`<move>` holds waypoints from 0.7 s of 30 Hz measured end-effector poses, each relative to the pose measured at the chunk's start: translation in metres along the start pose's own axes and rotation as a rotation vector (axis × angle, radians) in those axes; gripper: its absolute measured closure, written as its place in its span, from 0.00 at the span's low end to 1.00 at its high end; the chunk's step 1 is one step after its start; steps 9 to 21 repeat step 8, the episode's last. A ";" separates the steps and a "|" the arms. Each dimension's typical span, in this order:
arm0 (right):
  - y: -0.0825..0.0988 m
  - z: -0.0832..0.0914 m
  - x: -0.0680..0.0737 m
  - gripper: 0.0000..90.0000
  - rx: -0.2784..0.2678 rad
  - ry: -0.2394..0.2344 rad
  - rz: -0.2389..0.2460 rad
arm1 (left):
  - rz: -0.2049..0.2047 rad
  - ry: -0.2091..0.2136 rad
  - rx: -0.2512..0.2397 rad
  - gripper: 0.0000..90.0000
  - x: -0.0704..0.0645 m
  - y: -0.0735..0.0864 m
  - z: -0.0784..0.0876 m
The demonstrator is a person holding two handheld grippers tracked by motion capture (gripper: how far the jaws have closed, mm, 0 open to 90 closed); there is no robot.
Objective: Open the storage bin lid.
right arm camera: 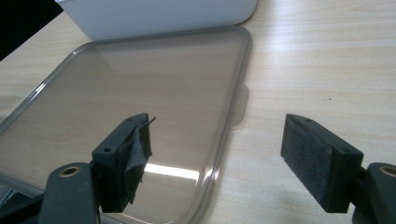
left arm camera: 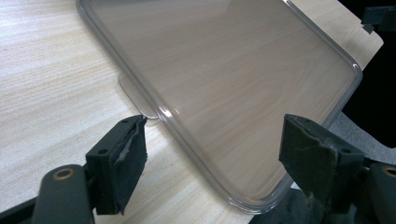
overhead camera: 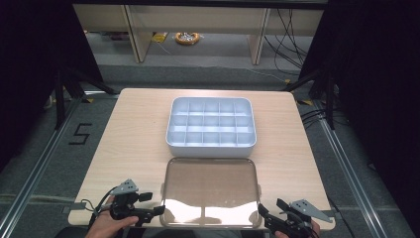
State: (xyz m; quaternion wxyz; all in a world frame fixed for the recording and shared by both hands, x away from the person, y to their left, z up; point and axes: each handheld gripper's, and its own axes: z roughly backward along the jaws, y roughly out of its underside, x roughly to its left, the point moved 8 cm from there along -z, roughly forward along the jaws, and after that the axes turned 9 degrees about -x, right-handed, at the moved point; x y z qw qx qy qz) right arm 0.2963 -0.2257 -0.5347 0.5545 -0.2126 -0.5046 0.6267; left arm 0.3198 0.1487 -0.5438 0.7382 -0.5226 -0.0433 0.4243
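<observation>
A clear, smoke-tinted lid [overhead camera: 211, 191] lies flat on the table, just in front of a white compartment box [overhead camera: 211, 127]. My left gripper [overhead camera: 152, 204] rests at the lid's near left corner, held by a hand. In the left gripper view its jaws [left arm camera: 215, 154] stand wide open astride that corner of the lid [left arm camera: 224, 70], with the pads off it. My right gripper [overhead camera: 272, 208] sits at the near right corner. Its jaws [right arm camera: 219, 158] are open too, one over the lid [right arm camera: 140, 88] and one over bare wood. Small tabs [left arm camera: 133, 93] [right arm camera: 240, 105] stick out from the lid's sides.
The wooden table [overhead camera: 129, 134] has free surface left and right of the box, whose several compartments look empty. Its near edge runs right under both grippers. Black stands and cables flank the table on the floor, and shelving legs stand behind it.
</observation>
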 end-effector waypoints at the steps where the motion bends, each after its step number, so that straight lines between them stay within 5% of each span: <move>1: 0.000 0.000 -0.001 0.28 0.001 0.000 0.002 | -0.001 0.002 0.005 0.25 0.000 0.000 0.000; 4: 0.000 0.000 0.002 0.28 0.005 -0.013 -0.025 | -0.004 -0.001 0.004 0.25 0.000 0.001 -0.001; 21: 0.001 -0.002 -0.001 0.28 0.009 -0.010 -0.004 | 0.004 0.005 0.009 0.25 0.000 0.002 -0.001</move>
